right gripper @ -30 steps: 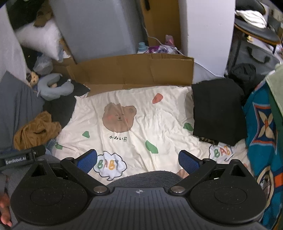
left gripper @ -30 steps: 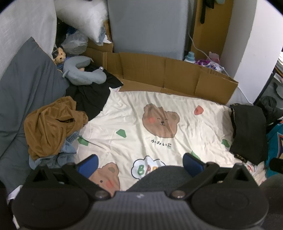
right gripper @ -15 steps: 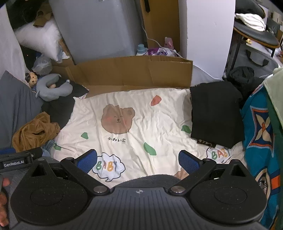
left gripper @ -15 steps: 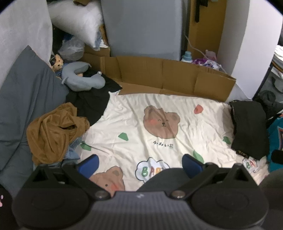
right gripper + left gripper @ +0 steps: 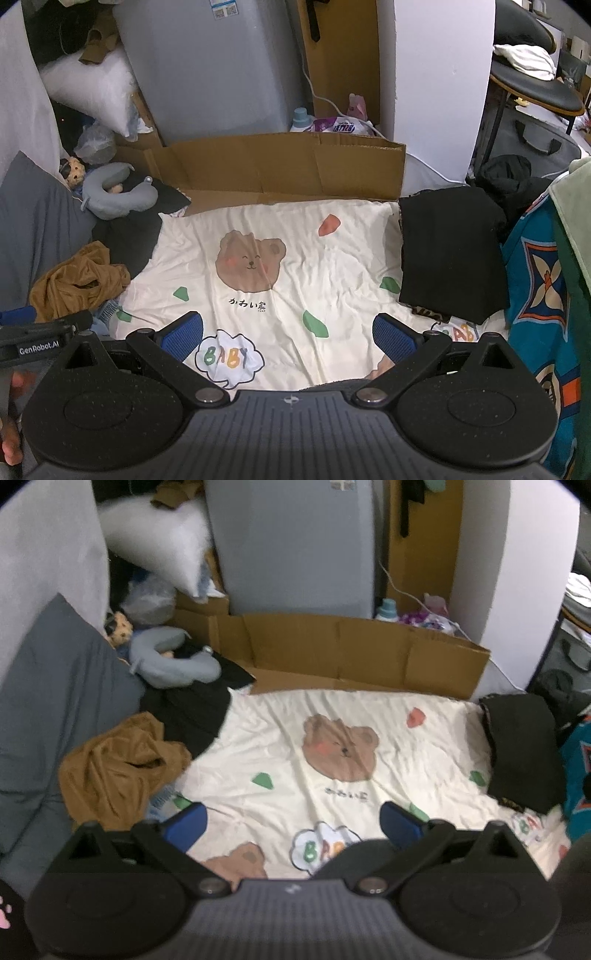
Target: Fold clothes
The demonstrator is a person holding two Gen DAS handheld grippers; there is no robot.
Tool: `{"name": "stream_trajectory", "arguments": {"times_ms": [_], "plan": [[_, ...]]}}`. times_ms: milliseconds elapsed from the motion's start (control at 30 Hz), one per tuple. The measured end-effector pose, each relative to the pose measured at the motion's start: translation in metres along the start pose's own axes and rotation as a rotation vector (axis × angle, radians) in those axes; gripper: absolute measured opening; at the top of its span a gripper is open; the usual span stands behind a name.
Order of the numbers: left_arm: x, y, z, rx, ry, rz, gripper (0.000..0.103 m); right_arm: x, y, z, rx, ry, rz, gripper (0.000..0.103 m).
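On the cream bear sheet (image 5: 280, 236), nothing lies in the middle. At its left edge sits a crumpled brown garment (image 5: 118, 768), just beside a black cloth (image 5: 192, 716). A folded black garment (image 5: 447, 254) rests on the right edge. Both the left gripper (image 5: 291, 821) and the right gripper (image 5: 288, 334) hang above the sheet, fingers spread wide, holding nothing.

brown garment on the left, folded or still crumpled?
Crumpled. The brown garment lies bunched in a loose heap with deep creases at the left edge of the bear-print sheet, no flat panels or straight fold lines.
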State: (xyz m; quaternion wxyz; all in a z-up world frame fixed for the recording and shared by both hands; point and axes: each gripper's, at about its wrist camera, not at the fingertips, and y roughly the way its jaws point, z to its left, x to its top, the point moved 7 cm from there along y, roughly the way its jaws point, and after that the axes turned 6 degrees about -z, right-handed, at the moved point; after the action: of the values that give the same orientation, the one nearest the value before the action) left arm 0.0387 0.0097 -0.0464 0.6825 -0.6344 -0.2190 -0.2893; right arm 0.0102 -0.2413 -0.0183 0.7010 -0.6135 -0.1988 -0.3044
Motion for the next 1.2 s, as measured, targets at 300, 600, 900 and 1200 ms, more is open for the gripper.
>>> {"name": "stream_trajectory", "arguments": {"times_ms": [300, 600, 900, 1200], "plan": [[0.007, -0.009, 0.029, 0.089, -0.019, -0.055, 0.1, 0.001, 0.0, 0.012, 0.05, 0.028, 0.003, 0.101], [0.027, -0.015, 0.073, 0.134, -0.115, -0.077, 0.1, 0.015, 0.004, 0.031, 0.067, 0.003, -0.024, 0.101], [0.031, -0.006, 0.123, 0.192, -0.173, -0.07, 0.101, 0.019, 0.024, 0.045, 0.093, -0.011, -0.035, 0.101], [0.028, 0.016, 0.166, 0.277, -0.214, -0.029, 0.099, 0.026, 0.046, 0.056, 0.113, -0.058, -0.068, 0.101]]}}
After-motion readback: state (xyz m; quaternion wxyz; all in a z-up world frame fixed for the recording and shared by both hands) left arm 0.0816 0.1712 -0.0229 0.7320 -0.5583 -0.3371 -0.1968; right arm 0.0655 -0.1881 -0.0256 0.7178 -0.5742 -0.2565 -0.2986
